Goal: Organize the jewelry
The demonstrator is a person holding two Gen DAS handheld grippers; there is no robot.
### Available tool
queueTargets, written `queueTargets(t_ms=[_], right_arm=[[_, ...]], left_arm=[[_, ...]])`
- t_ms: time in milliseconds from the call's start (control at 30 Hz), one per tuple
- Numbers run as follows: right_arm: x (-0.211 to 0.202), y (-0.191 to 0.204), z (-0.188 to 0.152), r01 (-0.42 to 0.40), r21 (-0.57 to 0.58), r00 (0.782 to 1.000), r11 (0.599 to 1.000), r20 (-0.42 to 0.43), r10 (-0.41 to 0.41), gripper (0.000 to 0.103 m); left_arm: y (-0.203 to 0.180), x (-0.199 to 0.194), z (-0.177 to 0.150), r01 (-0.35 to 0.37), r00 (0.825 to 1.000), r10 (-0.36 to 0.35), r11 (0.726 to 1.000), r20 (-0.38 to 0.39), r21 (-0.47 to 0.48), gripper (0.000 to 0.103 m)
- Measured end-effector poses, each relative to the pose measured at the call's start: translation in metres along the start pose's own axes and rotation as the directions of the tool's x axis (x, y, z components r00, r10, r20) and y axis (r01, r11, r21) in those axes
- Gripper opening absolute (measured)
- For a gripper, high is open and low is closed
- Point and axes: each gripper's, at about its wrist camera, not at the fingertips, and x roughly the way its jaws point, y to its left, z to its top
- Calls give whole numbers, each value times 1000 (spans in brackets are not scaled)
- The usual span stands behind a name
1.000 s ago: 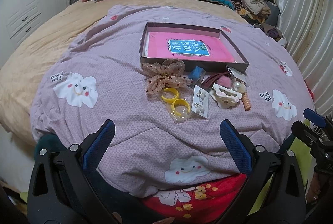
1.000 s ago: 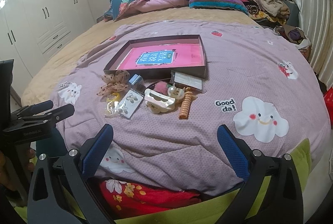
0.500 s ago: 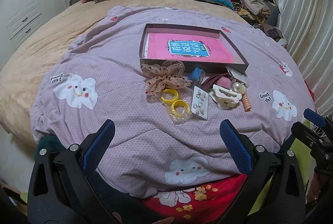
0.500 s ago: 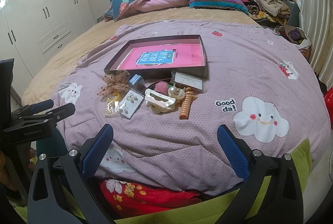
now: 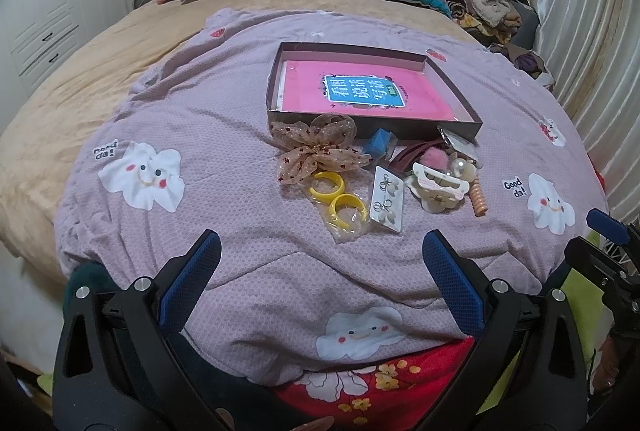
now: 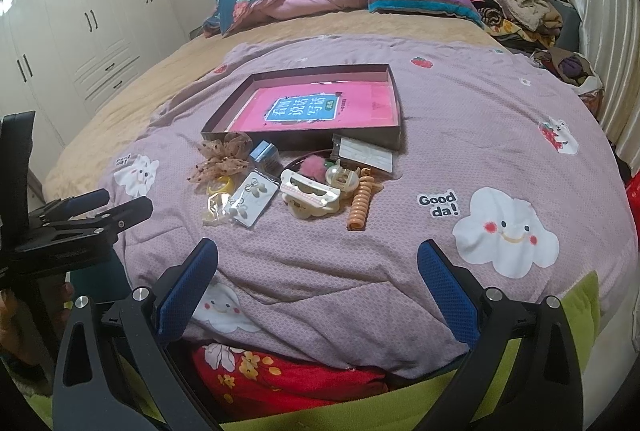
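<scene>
Both the left gripper (image 5: 320, 259) and the right gripper (image 6: 318, 267) hang wide apart, holding nothing. The jewelry pile (image 5: 376, 175) lies at twelve o'clock, just before the box (image 5: 460, 99). The left looks nearer the yellow rings (image 5: 340, 199).

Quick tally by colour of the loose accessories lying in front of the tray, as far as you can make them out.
Yellow: 2, the bangles
Beige: 1, the dotted bow
White: 2, the earring card and the hair claw
Pink: 1, the pompom
Orange: 1, the spiral hair tie
Blue: 1, the small box
Total: 8; the partly hidden pieces are left uncounted.
</scene>
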Motion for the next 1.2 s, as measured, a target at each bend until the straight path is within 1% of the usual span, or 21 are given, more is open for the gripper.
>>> queueTargets(t_ms=[200,400,500,600,700,833,933,1000,1067,1200], right_arm=[[7,0,9,-18,-13,1000,1000,-6,18,99],[16,5,28,-44,-45,999,998,-2,44,99],[23,9,40,-78,-55,997,995,-17,77,99],[31,16,52,-95,-77,995,993,-20,93,99],[41,21,62,-99,-95,995,990,-18,98,99],[54,20,71,-105,-106,994,989,-20,104,99],[66,11,75,-110,-78,994,991,-34,108,99],[75,1,77,-126,-50,991,991,-49,123,99],[83,-7,78,-112,-25,992,993,-63,111,99],[98,-27,79,-94,30,992,995,-79,96,99]], left_arm=[[13,12,7,-2,1000,1,999,-13,-37,95],[31,18,17,-26,1000,26,996,-8,-80,95],[38,23,22,-42,999,42,995,-11,-93,95],[46,30,28,-60,998,58,993,-21,-101,95],[52,37,35,-55,998,52,993,-29,-109,95],[55,48,45,-27,999,23,994,-40,-107,95],[53,60,51,-17,999,12,995,-51,-94,95],[49,70,53,-24,998,20,997,-58,-76,95],[46,80,56,-35,997,31,998,-68,-57,95],[43,109,60,-31,993,25,999,-117,-44,95]])
